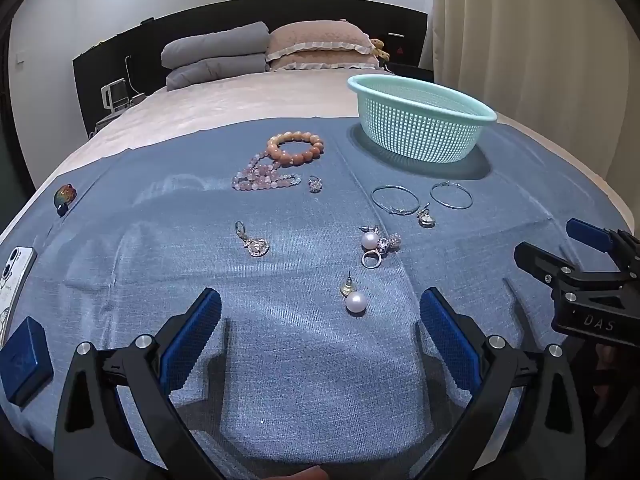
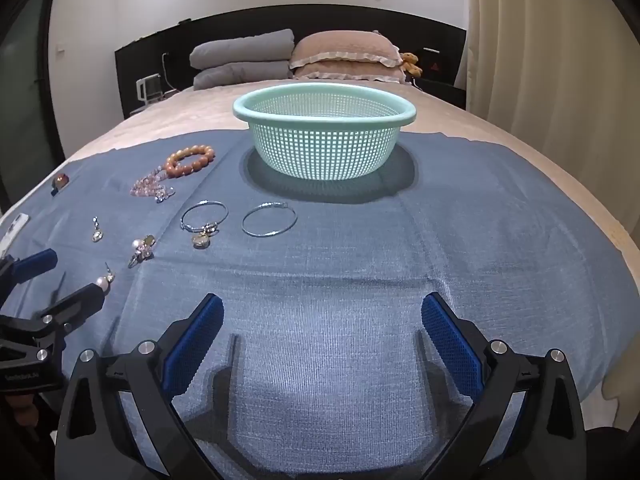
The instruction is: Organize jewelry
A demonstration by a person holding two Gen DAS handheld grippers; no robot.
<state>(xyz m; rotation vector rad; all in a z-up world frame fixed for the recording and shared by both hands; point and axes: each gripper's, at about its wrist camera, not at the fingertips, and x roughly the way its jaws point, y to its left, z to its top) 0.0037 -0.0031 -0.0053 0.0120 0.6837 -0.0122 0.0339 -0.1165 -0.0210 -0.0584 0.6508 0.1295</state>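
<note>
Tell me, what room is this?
Most likely a bedroom: the jewelry lies on a blue cloth spread over a bed, with stacked pillows against a dark headboard.

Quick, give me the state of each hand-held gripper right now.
Left hand-held gripper: open, holding nothing; a pearl earring lies on the cloth between its fingers, untouched.
Right hand-held gripper: open, holding nothing; only cloth between its fingers.

Beaded bracelets (image 1: 295,148), hoops (image 1: 451,195), pearl earrings (image 1: 355,300) scattered near empty mint basket (image 1: 420,128)
</note>
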